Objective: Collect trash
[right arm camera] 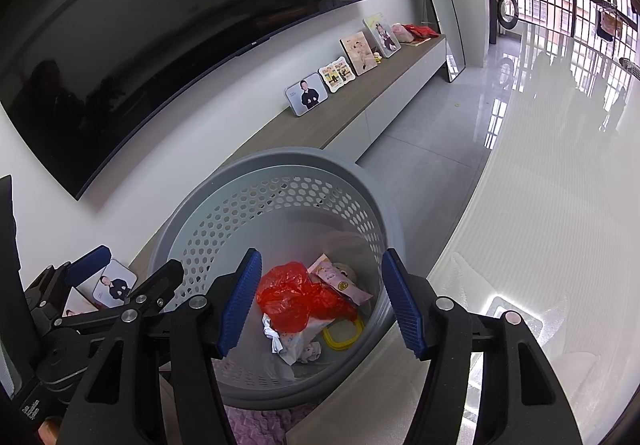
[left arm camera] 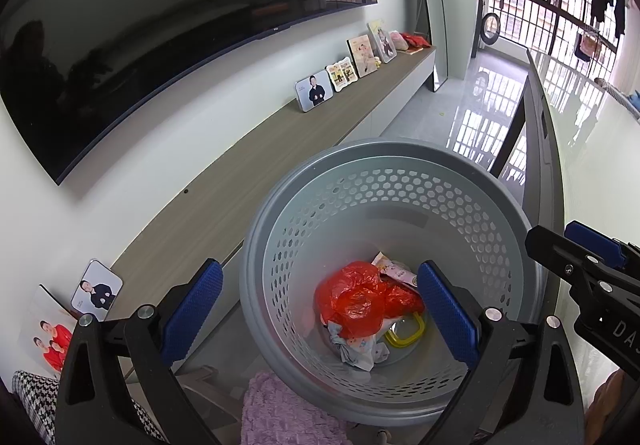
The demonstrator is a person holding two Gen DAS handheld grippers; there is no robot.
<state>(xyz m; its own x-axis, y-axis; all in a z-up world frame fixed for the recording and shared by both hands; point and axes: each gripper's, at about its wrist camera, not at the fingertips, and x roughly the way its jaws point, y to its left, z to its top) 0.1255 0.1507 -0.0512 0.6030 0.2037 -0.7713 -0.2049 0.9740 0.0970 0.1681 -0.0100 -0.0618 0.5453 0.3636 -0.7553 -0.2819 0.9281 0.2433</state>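
Grey basket (left arm camera: 400,181), perforated wall, below both claws. Inside, on the bottom: red bag (left arm camera: 356,301) uppermost, pink wrapper (left arm camera: 394,271) at its far side, yellow ring (left arm camera: 408,333) and crumpled paper (left arm camera: 356,349) at its near side. Left claw (left arm camera: 320,313) above the basket's mouth, spread wide, nothing between the pads. Right claw (right arm camera: 320,305) likewise over the mouth, half spread, gripping nothing. Lilac cloth (left arm camera: 280,409) just beside the basket's near rim. Photo frame (left arm camera: 314,90) on the worktop (left arm camera: 248,165) beyond the basket.
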